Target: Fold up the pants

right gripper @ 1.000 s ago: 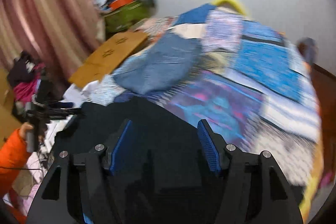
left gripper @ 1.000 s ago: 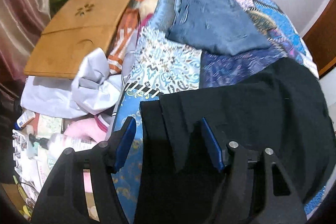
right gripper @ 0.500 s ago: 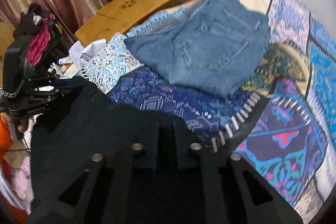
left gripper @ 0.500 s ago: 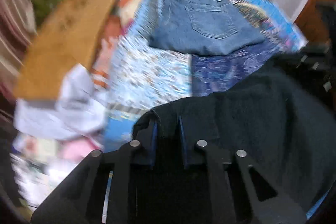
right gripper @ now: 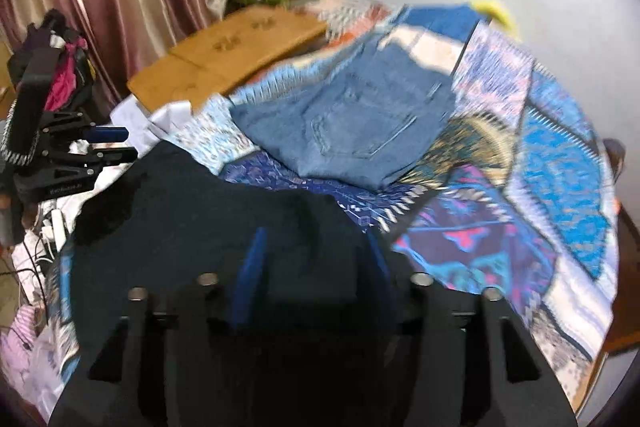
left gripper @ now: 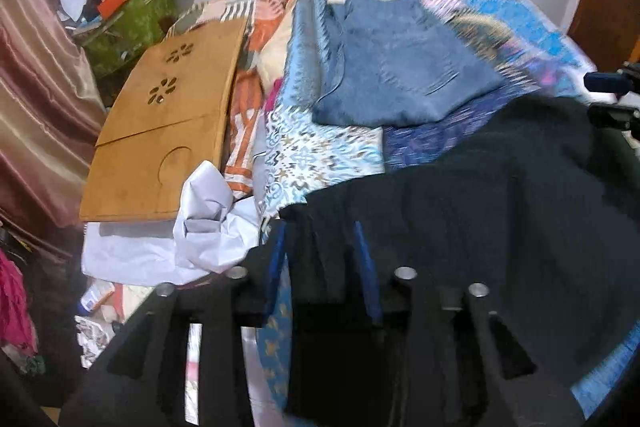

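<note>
Pants [left gripper: 500,211], black, lie on the patterned bed [right gripper: 560,155].
Both tongs, left [left gripper: 320,255] and right [right gripper: 316,267], are opening over them; jeans [right gripper: 352,123] sit at 12 o'clock.

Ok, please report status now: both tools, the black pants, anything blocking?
Left tool and right tool jaws opening, black pants between them. Pants lying on bed. Folded jeans just beyond, apart.
</note>
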Demonstrator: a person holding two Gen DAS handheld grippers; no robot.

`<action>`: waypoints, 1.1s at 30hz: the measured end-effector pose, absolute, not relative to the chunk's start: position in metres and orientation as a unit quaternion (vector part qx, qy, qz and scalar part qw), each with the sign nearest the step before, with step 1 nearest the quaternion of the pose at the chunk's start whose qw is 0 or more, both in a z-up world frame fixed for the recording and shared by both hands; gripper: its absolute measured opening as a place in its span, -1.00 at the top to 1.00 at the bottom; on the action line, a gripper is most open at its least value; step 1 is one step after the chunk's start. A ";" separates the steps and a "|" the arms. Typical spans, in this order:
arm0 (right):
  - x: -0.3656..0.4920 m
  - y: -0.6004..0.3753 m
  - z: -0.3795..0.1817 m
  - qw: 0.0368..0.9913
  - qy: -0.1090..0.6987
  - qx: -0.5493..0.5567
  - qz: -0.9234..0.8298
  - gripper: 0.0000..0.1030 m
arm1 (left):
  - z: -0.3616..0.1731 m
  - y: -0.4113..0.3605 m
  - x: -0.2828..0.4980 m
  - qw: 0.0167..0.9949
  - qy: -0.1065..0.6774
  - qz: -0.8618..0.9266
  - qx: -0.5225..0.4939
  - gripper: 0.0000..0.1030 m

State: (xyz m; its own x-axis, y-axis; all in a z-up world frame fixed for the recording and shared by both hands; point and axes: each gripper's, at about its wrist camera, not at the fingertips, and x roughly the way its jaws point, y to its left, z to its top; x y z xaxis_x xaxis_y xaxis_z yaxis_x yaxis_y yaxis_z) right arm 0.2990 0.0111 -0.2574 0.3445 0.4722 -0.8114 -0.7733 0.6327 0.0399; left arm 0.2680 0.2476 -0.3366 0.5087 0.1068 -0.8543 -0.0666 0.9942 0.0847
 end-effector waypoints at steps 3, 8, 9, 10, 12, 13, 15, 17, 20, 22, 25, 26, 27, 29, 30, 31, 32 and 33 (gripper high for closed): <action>0.272 -0.013 -0.241 0.806 0.405 -0.176 0.395 0.02 | -0.317 0.237 0.239 0.877 0.479 0.024 0.013 0.06; 0.223 -0.046 -0.238 0.804 0.404 -0.167 0.402 0.02 | -0.309 0.204 0.196 0.881 0.473 -0.012 0.023 -0.01; 0.214 -0.051 -0.241 0.804 0.405 -0.170 0.402 0.02 | -0.310 0.196 0.188 0.880 0.475 -0.020 0.023 -0.01; 0.205 -0.055 -0.245 0.803 0.406 -0.169 0.402 0.02 | -0.311 0.190 0.182 0.879 0.475 -0.026 0.023 -0.01; 0.191 -0.063 -0.253 0.799 0.416 -0.161 0.403 0.02 | -0.313 0.174 0.169 0.879 0.475 -0.044 0.022 -0.01; 0.186 -0.067 -0.257 0.798 0.420 -0.158 0.402 0.02 | -0.314 0.167 0.166 0.878 0.475 -0.051 0.023 -0.04; 0.178 -0.074 -0.263 0.800 0.423 -0.160 0.395 0.02 | -0.317 0.150 0.159 0.878 0.474 -0.057 0.032 -0.21; 0.172 -0.081 -0.269 0.805 0.422 -0.161 0.386 0.01 | -0.320 0.136 0.157 0.879 0.471 -0.060 0.036 -0.33; 0.174 -0.086 -0.281 0.808 0.433 -0.159 0.368 -0.12 | -0.330 0.114 0.161 0.875 0.475 -0.076 0.045 -0.35; 0.174 -0.088 -0.289 0.812 0.432 -0.165 0.357 -0.12 | -0.336 0.101 0.166 0.872 0.480 -0.075 0.064 -0.35; 0.178 -0.092 -0.293 0.816 0.424 -0.157 0.360 -0.11 | -0.340 0.086 0.171 0.880 0.460 -0.064 0.101 -0.25; 0.179 -0.092 -0.294 0.818 0.421 -0.157 0.359 -0.08 | -0.340 0.083 0.174 0.881 0.457 -0.061 0.107 -0.17; 0.182 -0.091 -0.294 0.822 0.414 -0.159 0.356 0.01 | -0.341 0.082 0.177 0.880 0.458 -0.061 0.110 -0.04; 0.183 -0.092 -0.295 0.828 0.406 -0.165 0.350 0.56 | -0.341 0.079 0.182 0.883 0.452 -0.054 0.116 0.26; 0.184 -0.093 -0.295 0.830 0.405 -0.163 0.347 0.69 | -0.341 0.078 0.184 0.885 0.447 -0.046 0.125 0.37; 0.185 -0.095 -0.294 0.832 0.404 -0.153 0.349 0.82 | -0.339 0.078 0.184 0.888 0.441 -0.042 0.125 0.44; 0.184 -0.097 -0.293 0.831 0.404 -0.142 0.355 0.84 | -0.336 0.080 0.185 0.891 0.436 -0.038 0.120 0.49; 0.185 -0.100 -0.289 0.830 0.403 -0.130 0.364 0.85 | -0.332 0.083 0.185 0.897 0.426 -0.030 0.111 0.56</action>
